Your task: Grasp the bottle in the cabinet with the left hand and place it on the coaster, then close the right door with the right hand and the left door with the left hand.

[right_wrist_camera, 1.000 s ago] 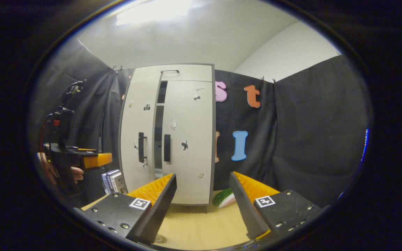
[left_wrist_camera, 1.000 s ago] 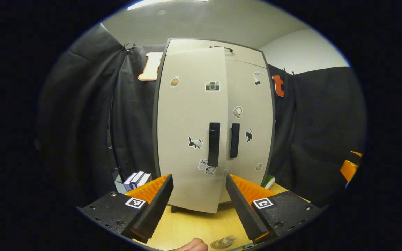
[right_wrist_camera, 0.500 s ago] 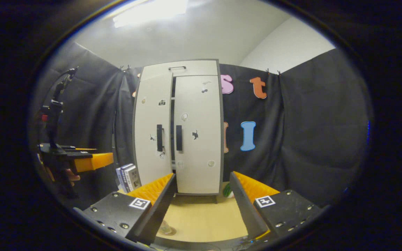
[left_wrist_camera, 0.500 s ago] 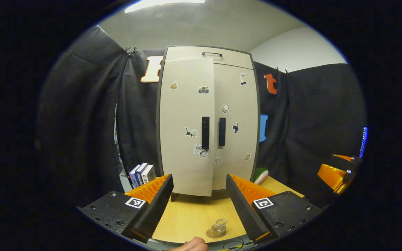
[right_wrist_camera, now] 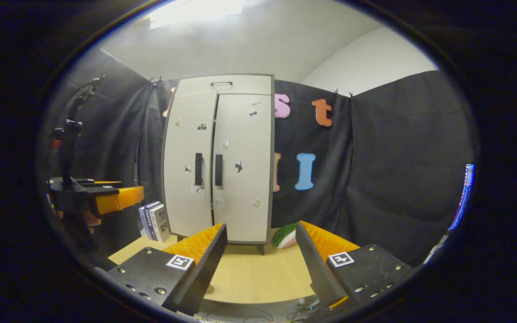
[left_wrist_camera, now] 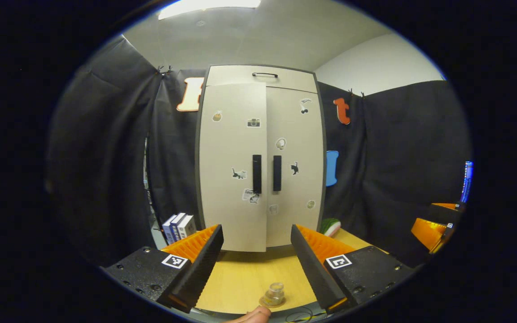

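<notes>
The pale cabinet [left_wrist_camera: 258, 76] stands at the back of the table. Its right door [left_wrist_camera: 296, 148] lies flush. The left door [left_wrist_camera: 231, 148] sits slightly proud, and the right gripper view shows a thin dark gap beside the left door [right_wrist_camera: 189, 134]. A small clear bottle [left_wrist_camera: 275, 292] stands on a round coaster [left_wrist_camera: 267, 303] at the table's near edge. My left gripper [left_wrist_camera: 256, 233] is open and empty, well back from the cabinet. My right gripper [right_wrist_camera: 260, 226] is open and empty too, off to the right; the left gripper view catches the right gripper [left_wrist_camera: 433, 224] at its far right.
Several books [left_wrist_camera: 178, 225] stand left of the cabinet, and a watermelon-slice toy [right_wrist_camera: 284, 236] lies at its right foot. The wooden table [right_wrist_camera: 263, 273] stretches between me and the cabinet. A fingertip [left_wrist_camera: 249, 316] shows at the bottom edge. Thin cables [left_wrist_camera: 301, 315] lie near the coaster.
The left door has swung from partly open to nearly shut. Both grippers have drawn back from the cabinet, so it looks smaller and the bottle on the coaster has come into fuller view.
</notes>
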`<action>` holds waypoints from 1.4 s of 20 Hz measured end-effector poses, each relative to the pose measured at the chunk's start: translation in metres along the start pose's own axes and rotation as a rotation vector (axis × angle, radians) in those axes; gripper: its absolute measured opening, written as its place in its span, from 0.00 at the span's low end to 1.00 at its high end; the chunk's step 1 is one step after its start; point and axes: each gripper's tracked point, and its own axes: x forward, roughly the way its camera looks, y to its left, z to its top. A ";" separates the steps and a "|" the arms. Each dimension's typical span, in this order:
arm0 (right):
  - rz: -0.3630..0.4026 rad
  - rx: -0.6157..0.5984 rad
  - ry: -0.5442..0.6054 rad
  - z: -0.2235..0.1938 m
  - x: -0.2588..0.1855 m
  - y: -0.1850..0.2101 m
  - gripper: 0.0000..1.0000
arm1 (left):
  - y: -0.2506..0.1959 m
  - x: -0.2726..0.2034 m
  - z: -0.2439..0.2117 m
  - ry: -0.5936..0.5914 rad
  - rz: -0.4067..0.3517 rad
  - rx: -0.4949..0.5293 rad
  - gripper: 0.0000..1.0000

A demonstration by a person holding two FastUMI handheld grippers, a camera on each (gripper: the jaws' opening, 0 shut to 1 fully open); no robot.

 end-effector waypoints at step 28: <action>-0.056 -0.037 -0.059 0.013 0.032 0.021 0.90 | -0.011 0.030 0.017 -0.001 -0.130 -0.051 0.92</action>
